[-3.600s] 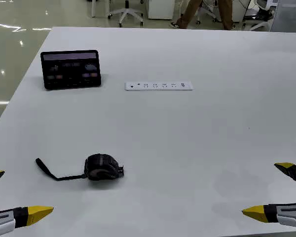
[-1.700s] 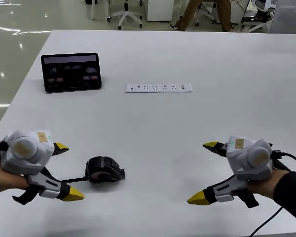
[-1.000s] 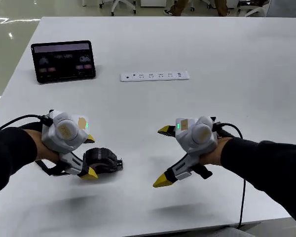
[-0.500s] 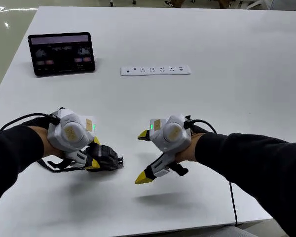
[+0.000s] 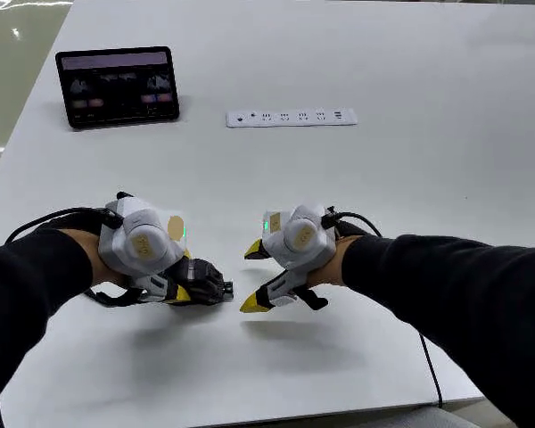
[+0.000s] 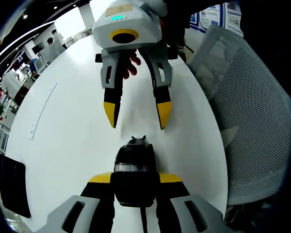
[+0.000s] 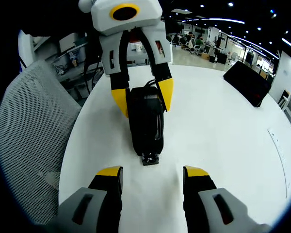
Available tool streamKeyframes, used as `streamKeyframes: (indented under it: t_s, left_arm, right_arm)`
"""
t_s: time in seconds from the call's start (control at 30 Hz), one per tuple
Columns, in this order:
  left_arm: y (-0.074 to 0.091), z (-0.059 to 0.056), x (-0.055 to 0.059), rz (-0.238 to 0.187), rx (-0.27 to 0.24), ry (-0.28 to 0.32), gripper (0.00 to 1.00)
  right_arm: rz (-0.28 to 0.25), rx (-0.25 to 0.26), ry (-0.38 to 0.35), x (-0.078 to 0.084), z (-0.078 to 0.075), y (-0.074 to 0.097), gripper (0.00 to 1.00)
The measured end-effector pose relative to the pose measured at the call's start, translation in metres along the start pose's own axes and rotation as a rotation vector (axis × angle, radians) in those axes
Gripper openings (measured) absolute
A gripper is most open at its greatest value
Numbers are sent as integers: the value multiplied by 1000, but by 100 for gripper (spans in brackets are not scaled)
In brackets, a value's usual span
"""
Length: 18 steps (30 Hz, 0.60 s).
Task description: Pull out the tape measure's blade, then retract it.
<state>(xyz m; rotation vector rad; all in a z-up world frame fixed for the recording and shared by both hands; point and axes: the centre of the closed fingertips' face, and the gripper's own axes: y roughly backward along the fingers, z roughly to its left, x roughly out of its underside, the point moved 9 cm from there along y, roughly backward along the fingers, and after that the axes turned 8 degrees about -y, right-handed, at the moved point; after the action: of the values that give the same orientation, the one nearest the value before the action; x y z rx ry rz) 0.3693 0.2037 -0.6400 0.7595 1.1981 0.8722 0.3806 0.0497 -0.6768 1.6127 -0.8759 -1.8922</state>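
The tape measure point(image 5: 201, 280) lies on the white worktop point(image 5: 383, 160) near its front edge, left of the middle, between the two grippers. The left gripper point(image 5: 185, 276) is clamped on it: in the left gripper view its yellow-tipped fingers point(image 6: 101, 178) press against both sides of the black case, toward the rear, and the case rests on the worktop. The end with the blade's small hook points away from that gripper, toward the right gripper point(image 5: 250, 278), and no length of blade shows outside the case. The right gripper faces it, with its fingers point(image 7: 109, 172) spread wide and holding nothing. In the right gripper view the hook end sits just ahead of the gap between the two yellow tips, near them but apart from both. Each gripper is held in a hand in a dark sleeve, and a black cable point(image 5: 45, 218) runs back from the left one along the arm. Well beyond the grippers, a dark tablet point(image 5: 118, 86) stands propped near the far left of the worktop, its screen lit, and a white power strip point(image 5: 292, 117) lies flat to its right. A grey mesh chair point(image 6: 252, 111) shows beside the worktop's edge in both gripper views.
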Motion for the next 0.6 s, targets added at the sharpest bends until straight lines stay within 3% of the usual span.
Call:
streamKeyframes:
  t_s: [0.33, 0.6]
  left_arm:
    - [0, 2, 3, -12, 6, 35, 29]
    - [-1, 3, 3, -11, 7, 53, 29]
  right_arm:
    - [11, -26, 35, -8, -5, -14, 21]
    - [36, -56, 56, -8, 0, -27, 12]
